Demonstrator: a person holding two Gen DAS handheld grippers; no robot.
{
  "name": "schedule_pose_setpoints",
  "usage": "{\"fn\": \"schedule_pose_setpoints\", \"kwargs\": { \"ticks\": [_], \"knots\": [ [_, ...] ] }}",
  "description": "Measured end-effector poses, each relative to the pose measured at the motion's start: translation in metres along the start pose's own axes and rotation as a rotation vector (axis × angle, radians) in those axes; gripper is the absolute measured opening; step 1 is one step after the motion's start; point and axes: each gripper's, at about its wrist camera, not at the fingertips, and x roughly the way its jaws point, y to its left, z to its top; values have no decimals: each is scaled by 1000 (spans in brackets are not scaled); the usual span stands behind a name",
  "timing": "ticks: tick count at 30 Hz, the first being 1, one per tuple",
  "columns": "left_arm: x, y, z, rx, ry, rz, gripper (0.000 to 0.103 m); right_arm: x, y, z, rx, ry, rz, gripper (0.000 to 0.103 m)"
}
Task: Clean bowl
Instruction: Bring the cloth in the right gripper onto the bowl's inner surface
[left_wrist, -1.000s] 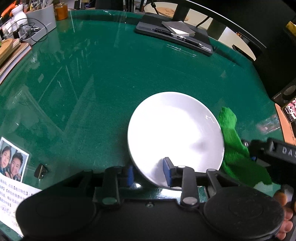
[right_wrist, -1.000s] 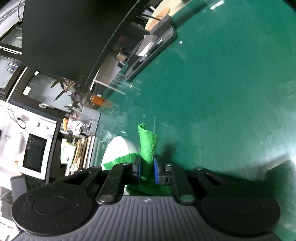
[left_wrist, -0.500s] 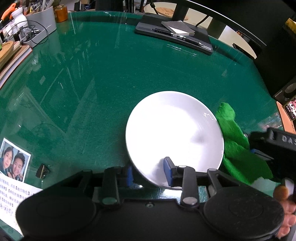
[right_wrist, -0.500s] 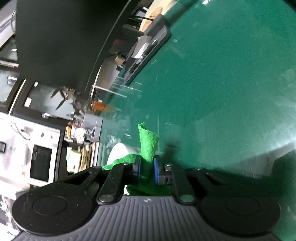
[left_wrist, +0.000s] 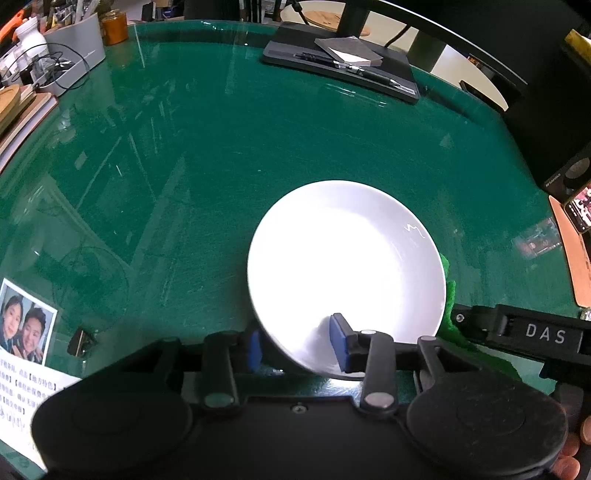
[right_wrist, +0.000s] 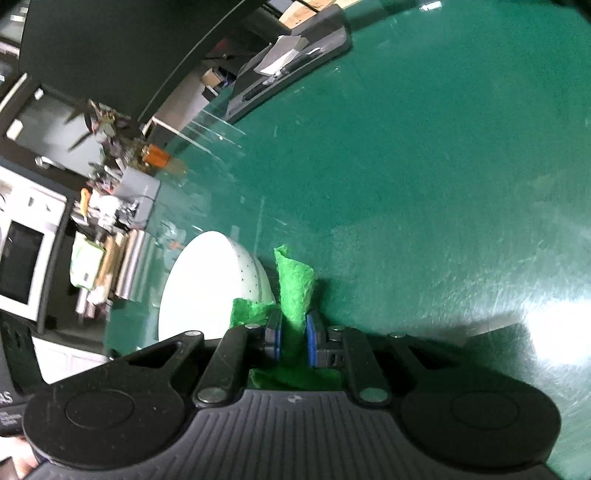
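Observation:
A white bowl (left_wrist: 347, 269) stands on the green glass table (left_wrist: 221, 147). My left gripper (left_wrist: 295, 343) straddles the bowl's near rim, one blue pad outside and the other inside. Its jaws are opening, and the pads look slack on the rim. In the right wrist view my right gripper (right_wrist: 294, 336) is shut on a green cloth (right_wrist: 293, 280), which sticks up between the pads just right of the bowl (right_wrist: 207, 280). From the left wrist view only slivers of the cloth (left_wrist: 448, 288) show, behind the bowl's right rim.
A black tray with pens and a notebook (left_wrist: 340, 62) lies at the table's far side. A grey box with cables (left_wrist: 70, 55) and an orange jar (left_wrist: 114, 27) stand far left. A photo sheet (left_wrist: 26, 325) lies near left, a phone (left_wrist: 580, 210) at right.
The green cloth has slid from beside the bowl to mostly behind its right rim. The right view has rolled and the bowl looks larger in it. My left jaws have widened slightly.

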Motion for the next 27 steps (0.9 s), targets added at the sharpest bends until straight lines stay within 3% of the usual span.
{"fn": "schedule_pose_setpoints", "kwargs": {
  "ticks": [7, 15, 19, 21, 27],
  "knots": [
    [0, -1, 0, 9, 2, -5, 37, -2, 10, -2, -65, 11, -69, 14],
    [0, -3, -1, 23, 3, -12, 37, -4, 8, -4, -46, 3, -81, 13],
    [-3, 0, -4, 21, 1, -13, 37, -5, -19, -6, 110, -7, 47, 13],
    [-3, 0, -4, 22, 0, -13, 37, -5, -50, -12, 279, -11, 175, 13],
    [-1, -3, -3, 24, 0, -17, 37, -14, -83, -15, 450, -80, 444, 13]
  ]
}}
